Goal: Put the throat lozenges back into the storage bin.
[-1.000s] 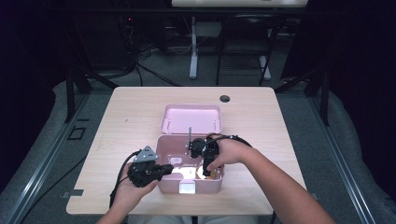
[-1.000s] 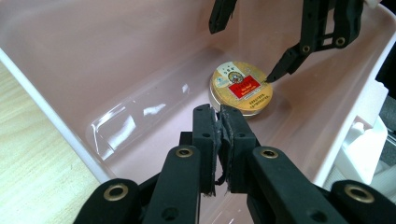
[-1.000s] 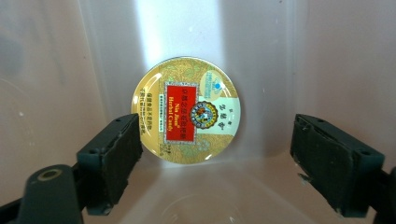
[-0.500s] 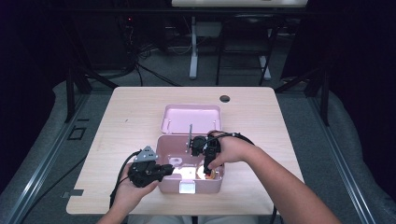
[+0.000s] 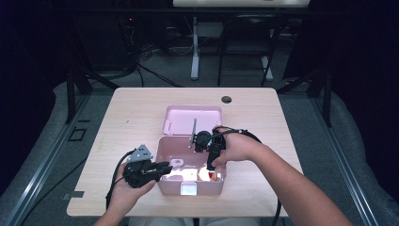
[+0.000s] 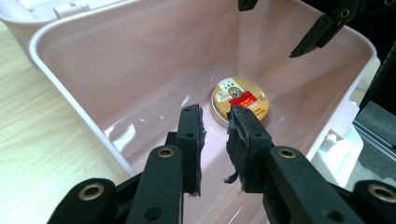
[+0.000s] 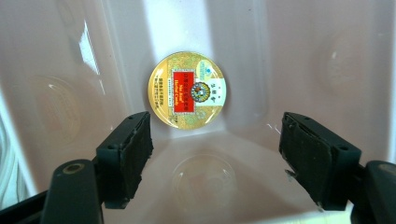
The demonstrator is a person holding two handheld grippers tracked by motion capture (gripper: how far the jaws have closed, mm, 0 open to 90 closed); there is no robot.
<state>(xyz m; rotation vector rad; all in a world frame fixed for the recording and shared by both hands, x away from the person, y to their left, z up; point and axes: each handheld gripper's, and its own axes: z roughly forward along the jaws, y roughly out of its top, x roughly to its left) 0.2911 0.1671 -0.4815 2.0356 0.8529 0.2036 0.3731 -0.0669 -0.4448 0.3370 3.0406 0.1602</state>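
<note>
The right hand-held gripper [image 7: 217,158] hangs inside the open pink box [image 5: 162,155], its jaws spread wide with nothing between them; a second ago it sat lower over the same corner, and the jaws have just been narrowing slightly as it rose. Directly beyond its tips the round gold tin [image 7: 187,89] lies flat on the box floor, label up, free of both pads (the release reads as complete). In the high view the tin [image 5: 208,175] sits toward the near right corner of the box, under the right hand [image 5: 235,147]. The left hand-held gripper [image 6: 215,135] rests at the box's left wall, pointing in toward the tin [image 6: 239,99]; its jaws have just been opening and now stand partly apart on empty air, so its hold on the wall appears given up. The lid [image 5: 193,119] lies back on the worktop [image 5: 131,108], leaving closure as the likely remaining step.
</note>
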